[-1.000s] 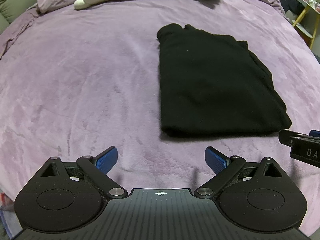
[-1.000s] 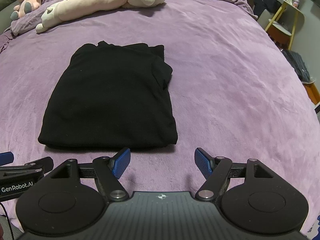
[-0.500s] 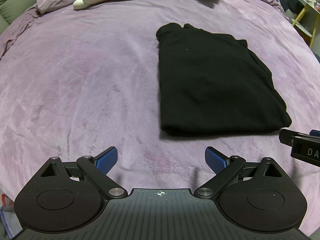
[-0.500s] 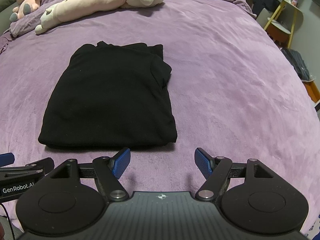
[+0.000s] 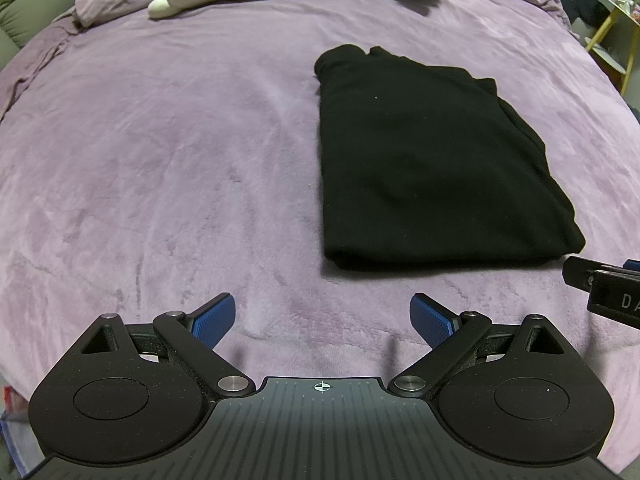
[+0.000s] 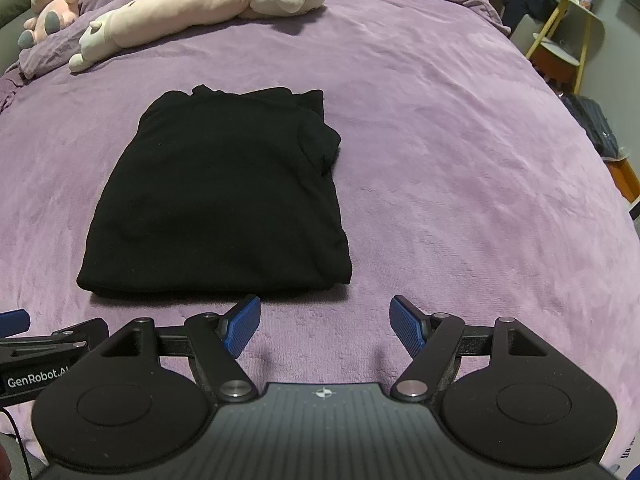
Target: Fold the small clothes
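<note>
Bed [image 5: 160,168], under a purple cover, runs past every edge of both views. Plush toys [image 6: 192,8] at its far end are cut off on top. Folded black garment [image 6: 224,200] lies flat mid-bed, its layers hard to separate. Left tongs [image 5: 322,316] and right tongs [image 6: 325,326] hang wide apart, empty, just short of the garment's near edge. Nothing has shifted since a second ago.

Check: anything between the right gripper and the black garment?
Nothing: only bare purple blanket separates the right gripper from the folded black garment, shown in the right wrist view.
</note>
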### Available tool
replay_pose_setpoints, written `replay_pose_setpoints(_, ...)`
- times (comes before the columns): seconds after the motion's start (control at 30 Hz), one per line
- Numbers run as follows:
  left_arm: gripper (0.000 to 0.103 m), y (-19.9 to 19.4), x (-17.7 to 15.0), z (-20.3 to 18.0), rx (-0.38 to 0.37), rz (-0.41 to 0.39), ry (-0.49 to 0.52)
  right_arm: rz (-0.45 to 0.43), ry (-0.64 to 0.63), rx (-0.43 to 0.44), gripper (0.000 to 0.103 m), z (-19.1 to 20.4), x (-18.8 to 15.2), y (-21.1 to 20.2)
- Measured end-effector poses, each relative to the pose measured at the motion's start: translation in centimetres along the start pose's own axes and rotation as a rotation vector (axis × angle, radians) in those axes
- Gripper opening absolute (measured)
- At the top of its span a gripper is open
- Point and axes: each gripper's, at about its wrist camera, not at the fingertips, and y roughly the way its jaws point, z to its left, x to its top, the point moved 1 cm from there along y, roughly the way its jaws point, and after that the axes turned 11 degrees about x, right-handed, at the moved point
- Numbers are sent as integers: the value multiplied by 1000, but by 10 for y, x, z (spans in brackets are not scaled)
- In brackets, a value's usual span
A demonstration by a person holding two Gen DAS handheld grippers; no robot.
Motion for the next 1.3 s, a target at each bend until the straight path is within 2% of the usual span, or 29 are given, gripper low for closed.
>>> replay_pose_setpoints(1.1, 98, -4, -2, -5, 3, -2, 12, -2, 9, 4, 73, -1, -1, -2)
replay_pose_setpoints(1.3, 98, -5, -1, -6, -19, -7, 10, -1, 10, 5, 73, -1, -1, -1)
